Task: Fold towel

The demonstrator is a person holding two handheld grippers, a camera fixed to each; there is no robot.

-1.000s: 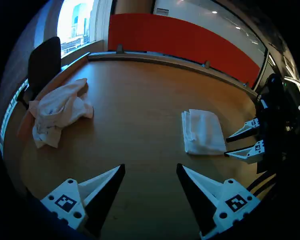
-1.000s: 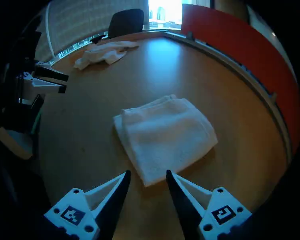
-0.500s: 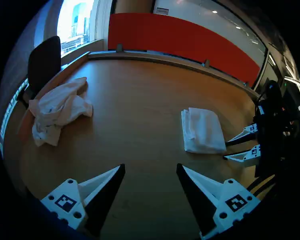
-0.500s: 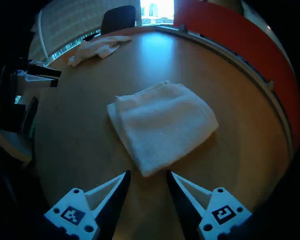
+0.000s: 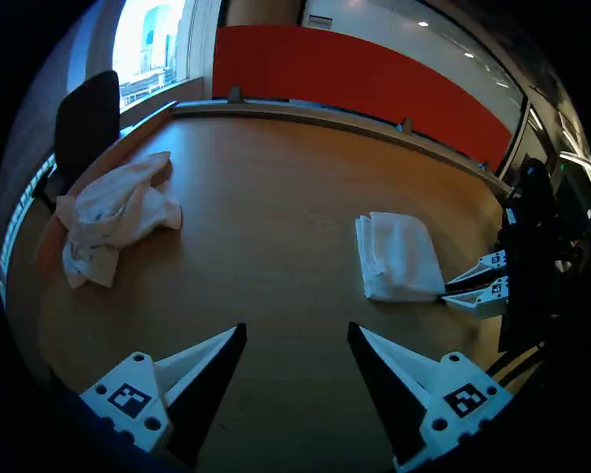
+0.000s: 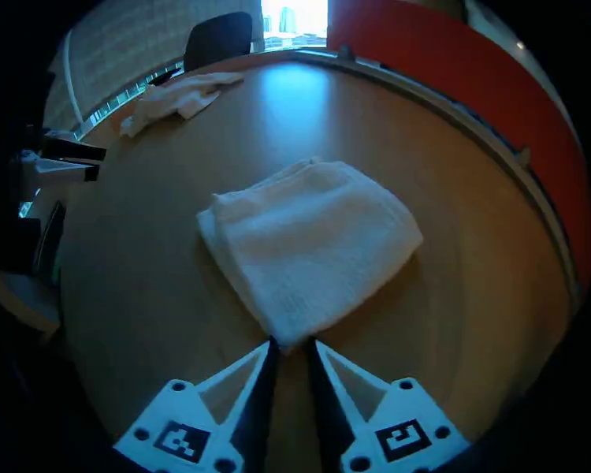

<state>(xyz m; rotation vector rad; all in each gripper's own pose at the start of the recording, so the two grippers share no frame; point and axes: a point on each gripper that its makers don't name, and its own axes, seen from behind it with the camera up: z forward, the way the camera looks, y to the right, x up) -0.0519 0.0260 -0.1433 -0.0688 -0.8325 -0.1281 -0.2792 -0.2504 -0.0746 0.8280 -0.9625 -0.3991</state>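
Towel (image 6: 311, 244) lies folded into a thick white rectangle, flat on the table (image 6: 461, 315). It sits at the middle of the right gripper view, running from 11 o'clock down to a corner at 6 o'clock. In the left gripper view the towel (image 5: 398, 256) lies at about 3 o'clock from the centre.

The table (image 5: 280, 189) is a broad wooden top. Along its far edge stands a red panel (image 5: 358, 75), spanning 12 to 2 o'clock in the left gripper view, with a bright window (image 5: 146, 39) at 11 o'clock. A dark chair (image 5: 87, 126) stands at 10 o'clock, beyond the table's edge. A crumpled cloth (image 5: 114, 217), also white, lies loose on the wood at 9 o'clock, well apart from the towel. In the right gripper view the crumpled cloth (image 6: 173, 98) is at 11 o'clock.

The right gripper (image 6: 291, 344) is at 6 o'clock of its own view. Its jaws are drawn in to a narrow slit, one tip on each side of the towel's near corner — whether they press the fabric I cannot tell. The left gripper view shows the right gripper (image 5: 445, 293) at 4 o'clock, its tips at the towel's corner.

The left gripper (image 5: 295, 327) is at 6 o'clock of its own view, its jaws released wide over bare wood — well apart from both the towel and the crumpled cloth
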